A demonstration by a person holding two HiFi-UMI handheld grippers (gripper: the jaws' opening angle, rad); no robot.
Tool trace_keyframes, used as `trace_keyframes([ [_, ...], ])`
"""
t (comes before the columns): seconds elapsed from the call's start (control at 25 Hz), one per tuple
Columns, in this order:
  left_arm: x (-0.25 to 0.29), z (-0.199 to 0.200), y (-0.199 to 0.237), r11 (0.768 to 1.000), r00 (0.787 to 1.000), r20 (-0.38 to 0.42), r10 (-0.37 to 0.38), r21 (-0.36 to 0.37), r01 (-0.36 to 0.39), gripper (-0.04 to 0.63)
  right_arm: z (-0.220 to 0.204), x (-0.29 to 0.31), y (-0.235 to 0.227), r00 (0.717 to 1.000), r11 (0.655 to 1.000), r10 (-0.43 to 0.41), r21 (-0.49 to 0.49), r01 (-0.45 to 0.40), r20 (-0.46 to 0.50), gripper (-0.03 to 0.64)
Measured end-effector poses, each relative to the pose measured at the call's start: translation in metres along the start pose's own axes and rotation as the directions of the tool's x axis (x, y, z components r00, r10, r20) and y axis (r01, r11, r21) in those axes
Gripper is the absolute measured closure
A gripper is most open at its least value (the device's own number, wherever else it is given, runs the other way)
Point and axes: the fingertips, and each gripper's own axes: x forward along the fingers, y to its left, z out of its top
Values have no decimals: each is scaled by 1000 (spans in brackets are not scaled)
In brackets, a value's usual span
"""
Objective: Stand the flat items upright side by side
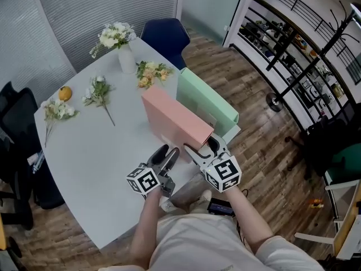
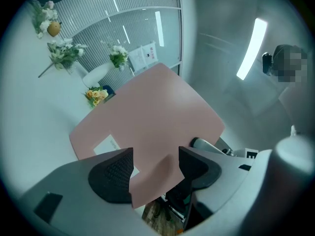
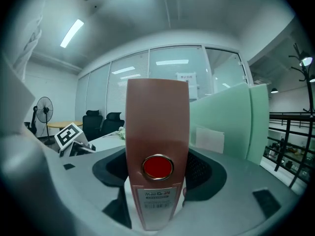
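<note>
A pink file box (image 1: pixel 172 117) stands upright on the white table (image 1: pixel 96 145), with a green file box (image 1: pixel 206 100) upright just behind it, side by side. My right gripper (image 1: pixel 206 148) straddles the pink box's near end. In the right gripper view its pads sit against both sides of the spine (image 3: pixel 157 127), which bears a red button, and the green box (image 3: pixel 231 122) stands at the right. My left gripper (image 1: pixel 166 154) is at the box's lower near corner. In the left gripper view, that corner of the pink box (image 2: pixel 147 122) pokes into the gap between the parted jaws of the left gripper (image 2: pixel 155 168).
A white vase of flowers (image 1: pixel 125 55) stands at the table's far side. Loose flower bunches (image 1: pixel 151 72) (image 1: pixel 98 92) (image 1: pixel 56 110) and an orange (image 1: pixel 65 93) lie on the left half. A blue chair (image 1: pixel 166 35) is behind, a black chair (image 1: pixel 14 112) left. The boxes stand near the table's right edge.
</note>
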Motion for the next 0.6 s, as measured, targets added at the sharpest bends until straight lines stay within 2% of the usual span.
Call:
trace_keyframes([
  [0.24, 9, -13, 5, 1000, 1000, -13, 14, -28, -14, 310, -9, -5, -1, 1000, 1000, 12, -5, -12, -8, 296],
  [0.6, 7, -12, 22, 995, 998, 26, 53, -83, -50, 310, -12, -13, -1, 1000, 1000, -1, -10, 1, 21, 296],
])
